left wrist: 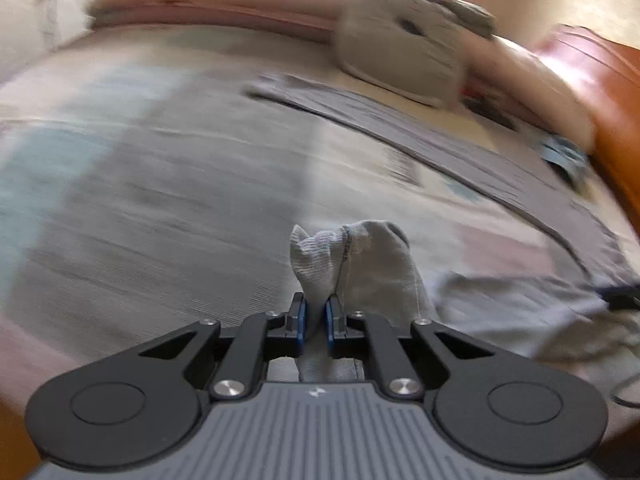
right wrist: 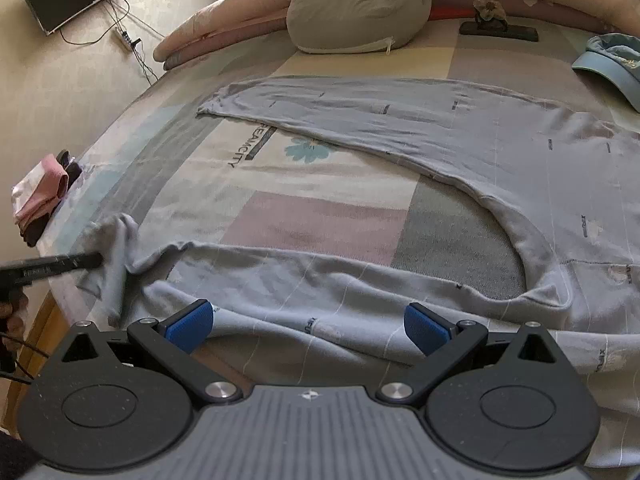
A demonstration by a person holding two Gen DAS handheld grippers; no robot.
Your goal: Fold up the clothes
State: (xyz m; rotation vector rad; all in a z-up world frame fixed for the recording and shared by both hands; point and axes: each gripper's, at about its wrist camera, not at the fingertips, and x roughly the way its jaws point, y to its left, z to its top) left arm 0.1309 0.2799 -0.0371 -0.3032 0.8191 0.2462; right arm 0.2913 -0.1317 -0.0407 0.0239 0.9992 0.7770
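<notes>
Left tongs (left wrist: 315, 314) pinch trousers (right wrist: 400, 136), pillow (right wrist: 356, 4) seemingly beyond

grey trousers (right wrist: 440, 128) spread flat; cuff (left wrist: 352, 256) lifted

1. You had one clearly readable word before you: "REAMCITY" in dark capitals on the bedsheet (right wrist: 256, 148), running beside a grey bar and just beside a blue flower print; the near trouser leg's hem cut off its start, so any letter before the R was hidden.
2. You could see small dark marks repeated across the grey trousers (right wrist: 460, 128); they were too small to read.
3. You could see scribbled dark lines on the grey cushion (right wrist: 360, 4); no letters could be made out.
4. Your left wrist view was motion-blurred; nothing there could be read.
</notes>
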